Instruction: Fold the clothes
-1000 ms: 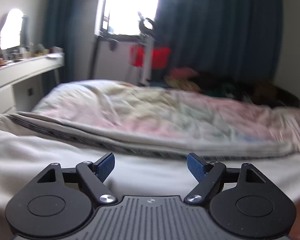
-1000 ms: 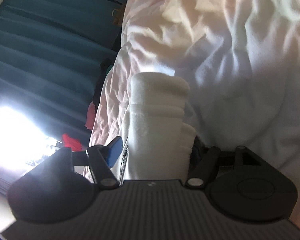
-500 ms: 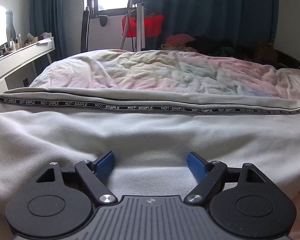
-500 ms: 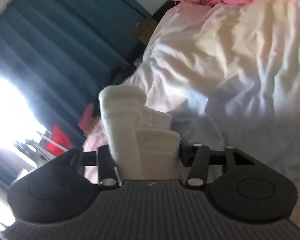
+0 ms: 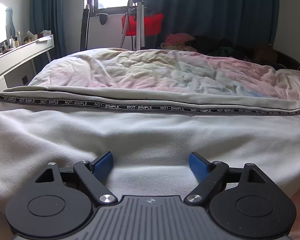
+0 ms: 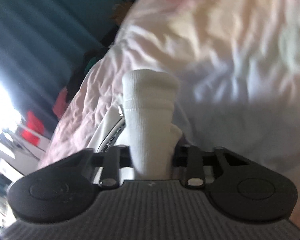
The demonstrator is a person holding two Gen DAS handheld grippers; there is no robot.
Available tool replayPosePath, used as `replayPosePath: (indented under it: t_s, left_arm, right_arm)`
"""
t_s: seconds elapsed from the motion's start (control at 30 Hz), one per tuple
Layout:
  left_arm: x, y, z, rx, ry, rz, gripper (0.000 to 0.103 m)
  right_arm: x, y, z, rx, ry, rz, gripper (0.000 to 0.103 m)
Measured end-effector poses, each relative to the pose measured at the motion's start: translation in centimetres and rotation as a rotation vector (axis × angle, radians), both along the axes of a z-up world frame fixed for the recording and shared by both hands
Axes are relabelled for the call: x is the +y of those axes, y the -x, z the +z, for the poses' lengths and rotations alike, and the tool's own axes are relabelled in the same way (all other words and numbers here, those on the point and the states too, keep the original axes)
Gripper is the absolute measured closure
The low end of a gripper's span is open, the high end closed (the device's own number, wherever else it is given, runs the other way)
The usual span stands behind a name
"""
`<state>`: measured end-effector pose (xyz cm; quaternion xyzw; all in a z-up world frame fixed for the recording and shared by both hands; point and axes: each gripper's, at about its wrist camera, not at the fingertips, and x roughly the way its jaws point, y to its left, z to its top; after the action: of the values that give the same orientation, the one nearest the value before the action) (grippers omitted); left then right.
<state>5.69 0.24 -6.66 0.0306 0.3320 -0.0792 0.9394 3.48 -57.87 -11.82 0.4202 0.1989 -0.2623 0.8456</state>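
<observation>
The black tape says NOT-SIMPLE. The left gripper is spread wide over the white garment. The right gripper is closing, pinching its ribbed cuff.

right jaws closing on cuff, left dropped to the cloth

right gripper was wide around the white ribbed cuff, now pinching it. left gripper went from blurred mid-air view to low over the white garment.
</observation>
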Motion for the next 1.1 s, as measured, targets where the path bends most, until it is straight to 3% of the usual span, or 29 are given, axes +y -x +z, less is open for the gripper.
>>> replayPosePath:
  t_s: [0.07,0.13,0.2,0.27,0.43,0.57,0.63,0.7,0.73,0.8,0.93,1.1]
  left_arm:
    - [0.1,0.0,0.1,0.000,0.003,0.000,0.018]
    - [0.3,0.0,0.4,-0.003,0.020,0.005,0.018]
    - [0.6,0.0,0.8,-0.013,0.026,0.018,0.018]
    - [0.7,0.1,1.3,-0.025,0.018,0.032,0.018]
    - [1.9,0.9,3.6,-0.101,0.065,0.103,0.014]
    - [4.2,1.7,5.3,-0.158,0.144,0.183,0.010]
    - [5.5,1.7,5.6,-0.145,0.188,0.228,0.010]
    - [6.9,1.5,5.7,-0.128,0.235,0.272,0.009]
    - [7.4,1.3,5.8,-0.119,0.256,0.291,0.009]
    - [8.5,1.0,5.8,-0.103,0.298,0.327,0.009]
    - [10.1,0.5,6.2,-0.110,0.367,0.359,0.009]
    - [10.6,0.0,6.5,-0.131,0.368,0.343,0.010]
  right_arm:
    - [2.3,-1.0,2.5,0.052,0.172,0.022,0.081]
    - [6.2,-2.3,5.6,0.091,0.437,0.091,0.082]
    - [10.9,-3.2,8.2,0.072,0.677,0.170,0.083]
    - [15.7,-3.5,10.1,0.015,0.852,0.251,0.083]
    - [28.0,-3.5,11.9,-0.161,1.148,0.519,0.084]
    - [37.4,-2.3,8.8,-0.242,1.316,0.833,0.084]
    - [41.3,-1.5,5.9,-0.244,1.358,1.034,0.084]
    - [44.5,-0.9,2.1,-0.152,1.385,1.228,0.083]
    - [45.6,-0.6,0.1,-0.099,1.428,1.271,0.083]
    - [46.4,-0.3,-1.7,-0.085,1.524,1.271,0.083]
    - [45.5,-1.6,1.6,-0.124,1.321,1.206,0.083]
    - [48.5,-1.1,2.4,-0.169,1.247,1.228,0.082]
